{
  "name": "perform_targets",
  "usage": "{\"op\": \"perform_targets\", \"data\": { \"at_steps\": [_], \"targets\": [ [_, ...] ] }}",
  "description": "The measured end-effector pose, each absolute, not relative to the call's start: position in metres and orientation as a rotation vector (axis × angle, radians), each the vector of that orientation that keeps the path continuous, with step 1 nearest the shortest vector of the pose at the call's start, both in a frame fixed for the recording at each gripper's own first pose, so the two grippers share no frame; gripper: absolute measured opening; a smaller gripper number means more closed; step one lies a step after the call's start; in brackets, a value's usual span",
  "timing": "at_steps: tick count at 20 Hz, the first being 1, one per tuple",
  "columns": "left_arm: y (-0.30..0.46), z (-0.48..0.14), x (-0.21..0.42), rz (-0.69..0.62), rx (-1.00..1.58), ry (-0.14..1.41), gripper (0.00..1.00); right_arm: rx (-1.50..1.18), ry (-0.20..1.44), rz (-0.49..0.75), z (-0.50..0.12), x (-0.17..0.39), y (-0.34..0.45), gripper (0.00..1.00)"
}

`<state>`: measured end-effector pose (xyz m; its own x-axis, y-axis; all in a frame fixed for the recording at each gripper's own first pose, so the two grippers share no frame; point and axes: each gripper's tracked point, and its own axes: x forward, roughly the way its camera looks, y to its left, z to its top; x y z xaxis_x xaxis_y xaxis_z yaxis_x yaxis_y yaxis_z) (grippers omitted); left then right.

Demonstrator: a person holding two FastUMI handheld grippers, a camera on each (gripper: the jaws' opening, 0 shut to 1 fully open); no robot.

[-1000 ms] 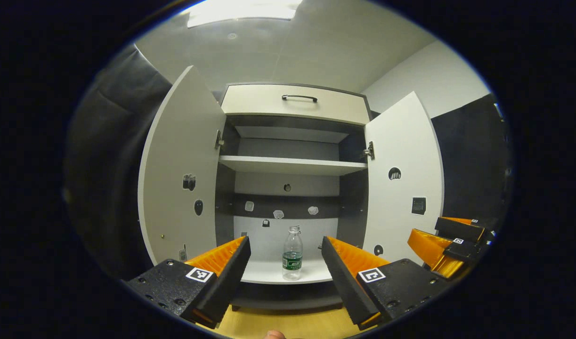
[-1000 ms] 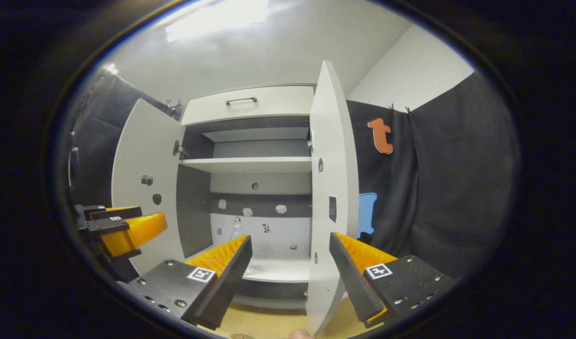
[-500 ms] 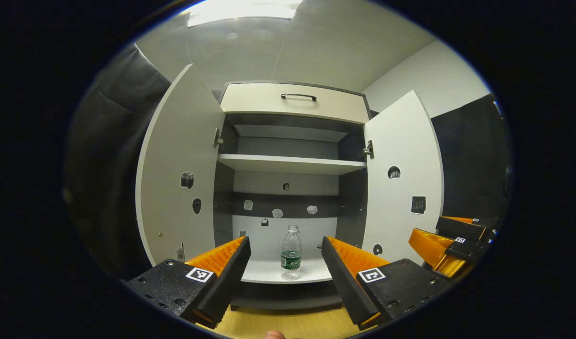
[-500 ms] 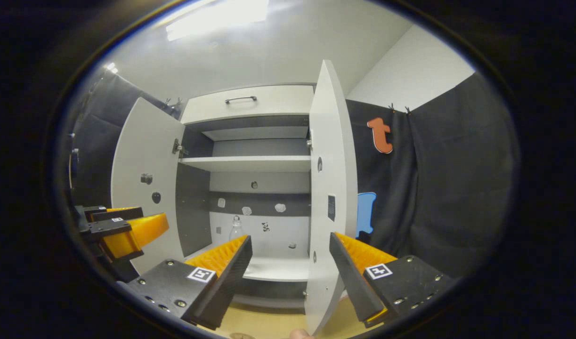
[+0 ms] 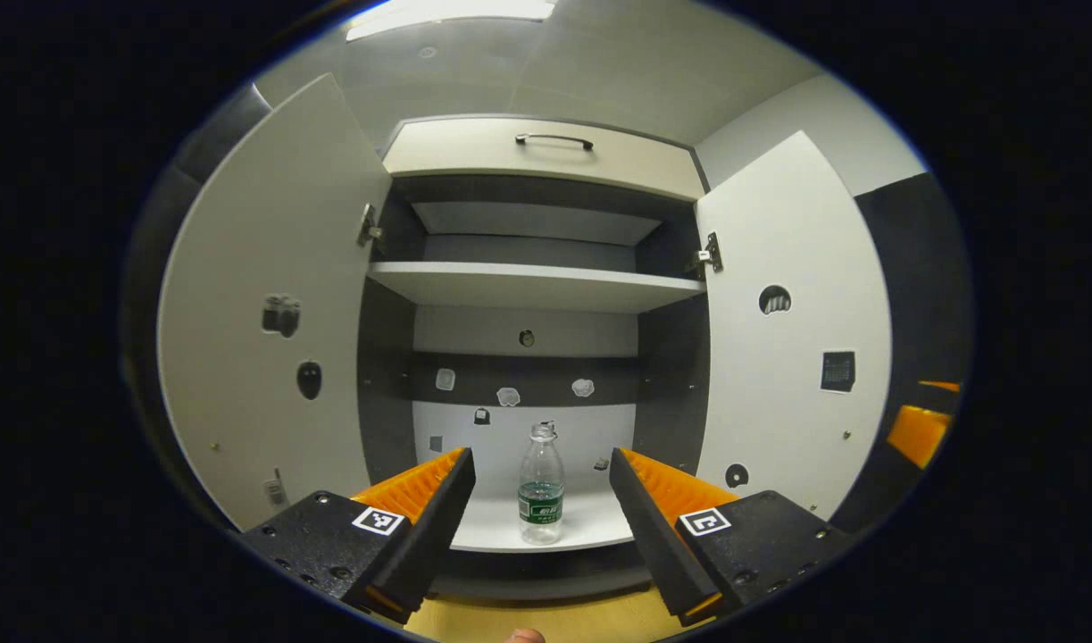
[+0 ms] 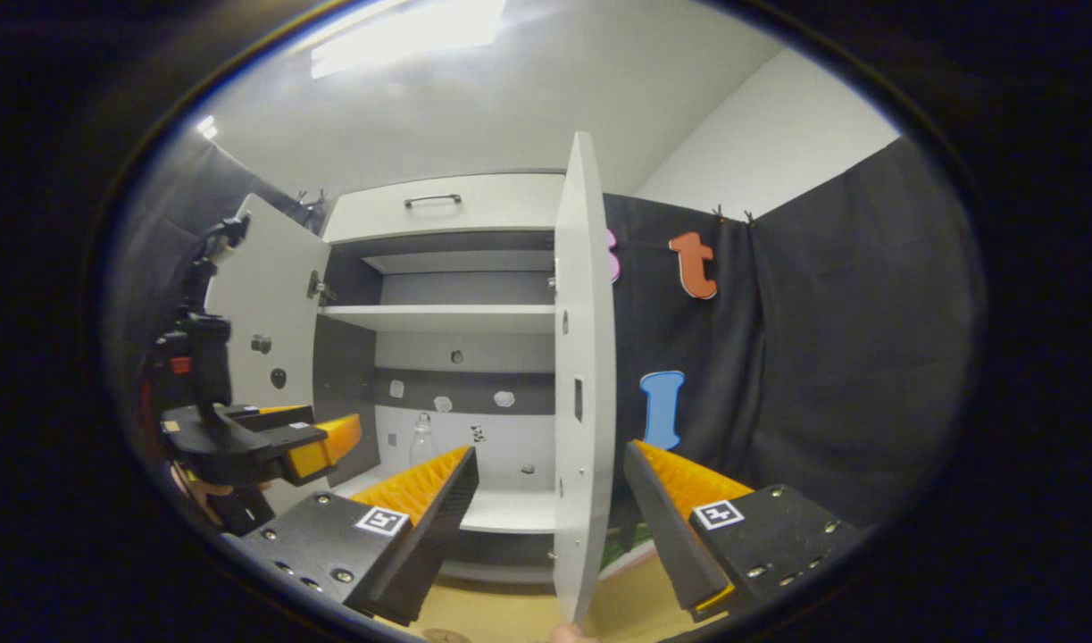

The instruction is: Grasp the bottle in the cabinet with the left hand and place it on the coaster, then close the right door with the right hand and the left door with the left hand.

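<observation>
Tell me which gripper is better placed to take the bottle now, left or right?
Left. The bottle stands upright on the lower shelf, centred between the open left gripper. The right gripper faces the right door's edge instead.

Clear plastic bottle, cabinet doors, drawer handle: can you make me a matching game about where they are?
Things:
1. clear plastic bottle with green label
2. dark metal drawer handle
3. white right cabinet door
4. left hand-held gripper

Places or states:
A. swung open, seen edge-on in the right gripper view
B. standing upright on the bottom shelf
C. open, in front of the cabinet
D. at the very top of the cabinet

Pairs: 1-B, 2-D, 3-A, 4-C
</observation>
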<state>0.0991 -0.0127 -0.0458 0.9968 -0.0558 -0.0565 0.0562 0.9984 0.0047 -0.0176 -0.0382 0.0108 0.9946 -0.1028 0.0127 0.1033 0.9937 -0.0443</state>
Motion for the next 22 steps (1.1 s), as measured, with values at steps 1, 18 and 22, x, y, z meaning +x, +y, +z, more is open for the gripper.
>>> {"op": "perform_targets", "data": {
  "at_steps": [1, 18, 22],
  "targets": [
    [-0.013, -0.054, 0.113, -0.057, 0.010, 0.068, 0.96, -0.056, -0.013, -0.122, 0.012, -0.021, -0.045, 1.00],
    [-0.005, -0.173, 0.277, -0.044, -0.021, 0.245, 0.96, -0.150, -0.011, -0.399, 0.017, -0.069, -0.142, 1.00],
    [0.002, -0.178, 0.284, -0.044, -0.004, 0.257, 0.79, -0.149, -0.009, -0.398, 0.016, -0.069, -0.144, 1.00]
  ]
}}
